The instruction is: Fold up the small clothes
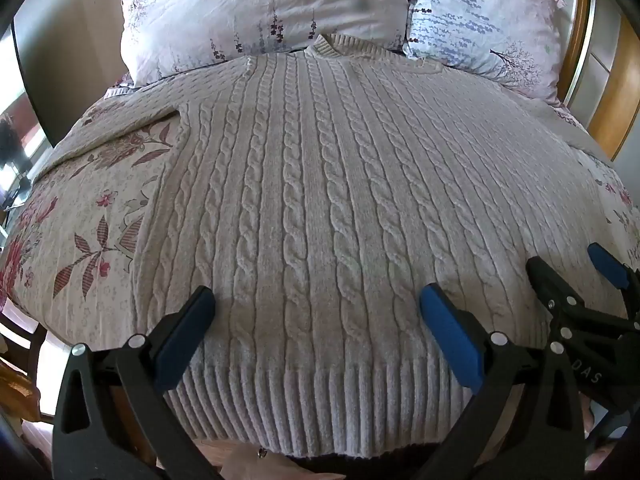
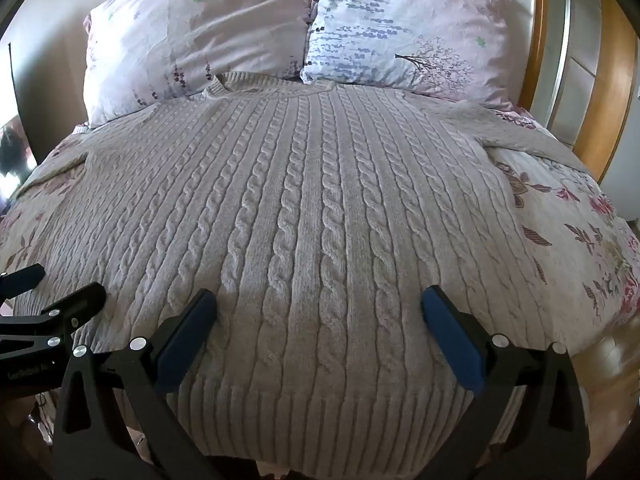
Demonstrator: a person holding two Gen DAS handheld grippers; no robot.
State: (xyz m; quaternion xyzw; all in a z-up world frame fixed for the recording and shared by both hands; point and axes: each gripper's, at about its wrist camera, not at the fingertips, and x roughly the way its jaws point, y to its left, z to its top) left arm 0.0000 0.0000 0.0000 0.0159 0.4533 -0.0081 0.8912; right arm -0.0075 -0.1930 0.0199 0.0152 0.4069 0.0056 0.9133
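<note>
sweater [image 1: 320, 184] flat on bedspread [image 1: 80, 216], pillows [image 1: 256, 4] behind

Both low and close above the sweater [image 1: 320, 200] hem, facing the pillows [image 1: 256, 8]. Side by side; same sweater and pillows shared.

We lose the sweater's [image 1: 320, 184] hem below the left-wrist frame, and its right sleeve [image 2: 532, 136] runs off behind the bed's edge.
</note>
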